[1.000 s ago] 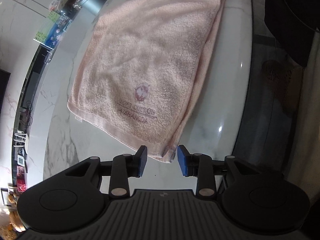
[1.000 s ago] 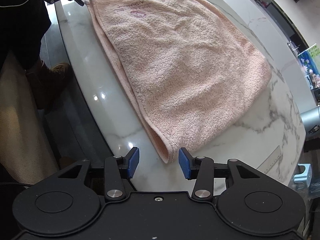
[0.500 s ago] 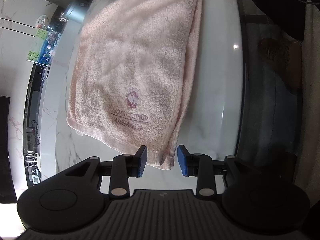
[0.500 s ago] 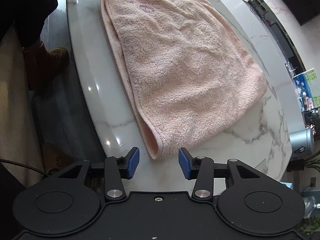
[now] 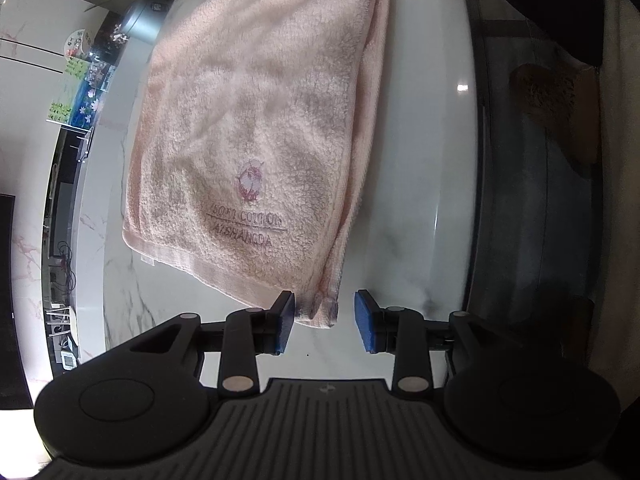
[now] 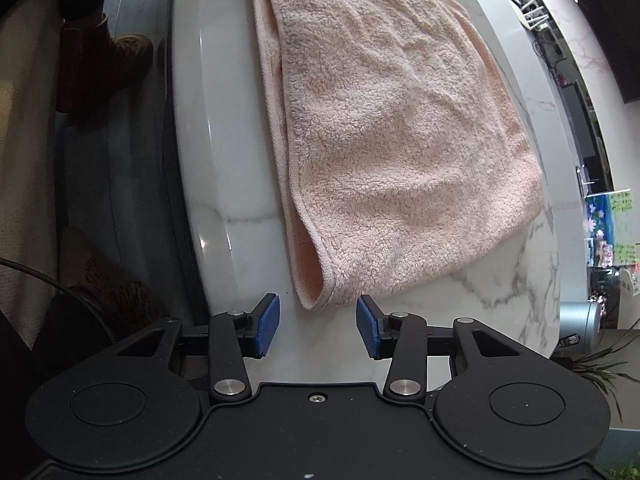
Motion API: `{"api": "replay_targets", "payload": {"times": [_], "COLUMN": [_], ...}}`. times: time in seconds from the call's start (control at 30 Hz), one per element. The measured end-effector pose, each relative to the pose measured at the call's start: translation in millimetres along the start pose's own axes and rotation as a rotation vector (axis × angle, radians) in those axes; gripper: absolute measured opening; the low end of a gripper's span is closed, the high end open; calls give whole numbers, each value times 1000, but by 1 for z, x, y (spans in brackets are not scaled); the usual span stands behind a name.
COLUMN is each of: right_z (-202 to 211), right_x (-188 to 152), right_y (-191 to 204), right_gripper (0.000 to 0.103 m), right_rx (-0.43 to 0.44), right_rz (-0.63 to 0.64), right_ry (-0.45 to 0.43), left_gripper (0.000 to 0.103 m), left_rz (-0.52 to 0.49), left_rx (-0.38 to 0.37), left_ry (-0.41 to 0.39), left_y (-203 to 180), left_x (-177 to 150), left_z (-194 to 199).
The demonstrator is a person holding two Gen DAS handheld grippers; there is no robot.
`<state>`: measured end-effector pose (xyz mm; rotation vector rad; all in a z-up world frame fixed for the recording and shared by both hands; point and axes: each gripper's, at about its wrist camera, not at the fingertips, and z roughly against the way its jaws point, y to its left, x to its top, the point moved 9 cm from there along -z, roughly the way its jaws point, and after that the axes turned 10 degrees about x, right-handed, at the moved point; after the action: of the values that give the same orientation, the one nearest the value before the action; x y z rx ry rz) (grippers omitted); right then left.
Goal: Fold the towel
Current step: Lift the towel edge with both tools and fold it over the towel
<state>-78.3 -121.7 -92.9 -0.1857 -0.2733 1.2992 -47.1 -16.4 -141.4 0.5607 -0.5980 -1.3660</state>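
Note:
A pink towel (image 5: 260,120), folded once, lies flat on a white marble table (image 5: 420,160). It bears a printed logo near one end. My left gripper (image 5: 324,320) is open, and the towel's near corner by the logo sits between its blue pads without being clamped. In the right wrist view the same towel (image 6: 392,132) lies ahead. My right gripper (image 6: 318,326) is open, with the towel's folded corner just in front of the gap between its pads.
The table's rounded edge (image 6: 188,184) runs close to the towel's long side, with grey floor and brown slippers (image 6: 112,64) beyond. A silver canister (image 5: 142,24), plants and colourful cards stand at the table's far end.
Both grippers have moved closer to the towel's near corners and turned more in line with its long edge. The left corner now sits between the pads. Both jaws stay open.

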Motion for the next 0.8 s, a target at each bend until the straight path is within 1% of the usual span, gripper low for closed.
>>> {"api": "replay_targets", "payload": {"times": [0.1, 0.23, 0.3, 0.37, 0.4, 0.43, 0.5, 0.63, 0.8], "right_z": [-2, -4, -4, -5, -6, -6, -6, -4, 1], "right_x": [3, 7, 8, 8, 8, 7, 7, 7, 8], "right_y": [-3, -4, -3, -3, -2, -2, -1, -4, -10], "right_gripper": [41, 41, 37, 24, 21, 17, 15, 9, 6], "right_rx": [-14, -31, -30, -10, -2, 3, 10, 38, 64], "right_rz": [5, 47, 64, 61, 60, 61, 62, 33, 9], "right_ry": [-2, -7, -11, -20, -22, -22, -24, -30, -27], "left_gripper": [32, 31, 30, 28, 23, 21, 20, 13, 12], "left_rz": [-8, -21, -24, -9, -1, 7, 17, 37, 83], "left_rx": [9, 28, 35, 18, 5, -6, -17, -44, -76], "left_ry": [-1, -6, -10, -12, -12, -13, -18, -26, -37], "left_y": [1, 3, 4, 5, 5, 6, 7, 8, 11], "left_x": [2, 4, 5, 6, 6, 5, 4, 0, 0], "left_z": [-1, -5, -6, -7, -7, -7, -7, -7, -5]}}
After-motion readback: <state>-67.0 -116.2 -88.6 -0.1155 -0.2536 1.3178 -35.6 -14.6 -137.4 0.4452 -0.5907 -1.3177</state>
